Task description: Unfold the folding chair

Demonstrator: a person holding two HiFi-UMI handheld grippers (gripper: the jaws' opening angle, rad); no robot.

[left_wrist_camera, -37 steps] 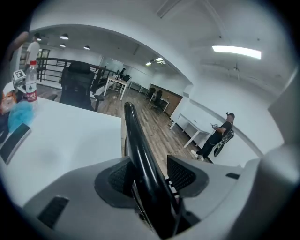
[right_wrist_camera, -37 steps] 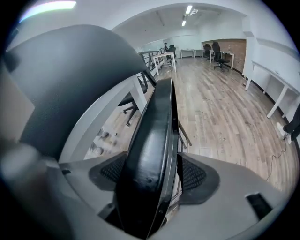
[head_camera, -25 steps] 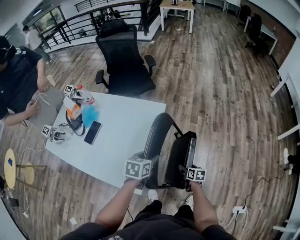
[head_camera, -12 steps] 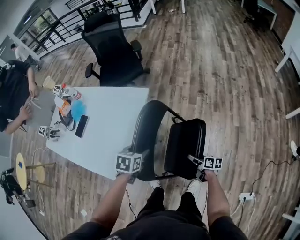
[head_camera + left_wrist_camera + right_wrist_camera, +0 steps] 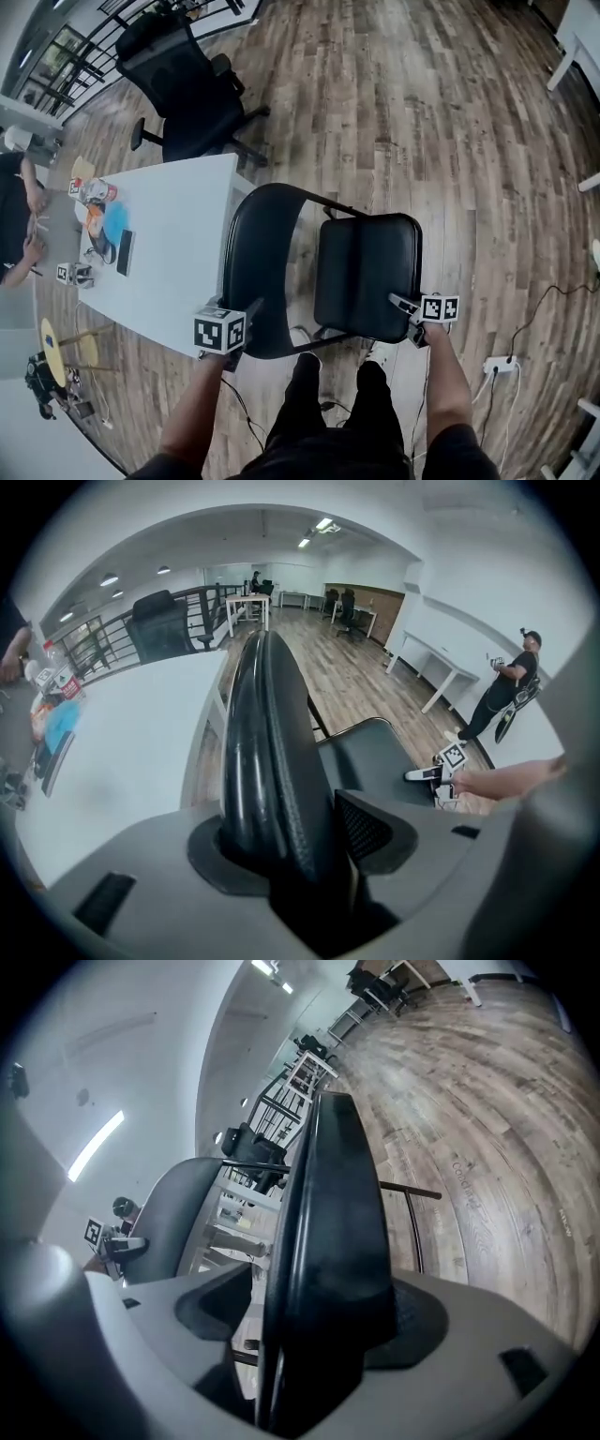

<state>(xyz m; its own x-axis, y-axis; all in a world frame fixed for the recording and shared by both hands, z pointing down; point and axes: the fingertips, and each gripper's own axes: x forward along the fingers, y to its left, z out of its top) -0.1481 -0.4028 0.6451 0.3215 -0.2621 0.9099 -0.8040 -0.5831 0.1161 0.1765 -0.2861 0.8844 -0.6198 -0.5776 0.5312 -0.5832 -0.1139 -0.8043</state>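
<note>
The black folding chair stands by my legs in the head view, its curved backrest point(image 5: 255, 267) at the left and its padded seat point(image 5: 367, 274) swung out to the right. My left gripper point(image 5: 244, 323) is shut on the backrest's near edge; in the left gripper view that edge point(image 5: 272, 752) runs up between the jaws of my left gripper point(image 5: 281, 855). My right gripper point(image 5: 401, 307) is shut on the seat's front right corner. The right gripper view has the seat's edge point(image 5: 333, 1213) filling the gap in my right gripper point(image 5: 319, 1344), and the backrest point(image 5: 178, 1208) stands to its left.
A white table point(image 5: 178, 248) with a phone, a bottle and small items stands just left of the chair. Beyond it is a black office chair point(image 5: 187, 84). A seated person point(image 5: 11, 220) is at the far left. A power strip point(image 5: 495, 364) and cable lie on the wood floor at right.
The seat has swung away from the backrest, so the chair stands wider. Both grippers have moved apart and lower with it. The head view has tipped further down.
</note>
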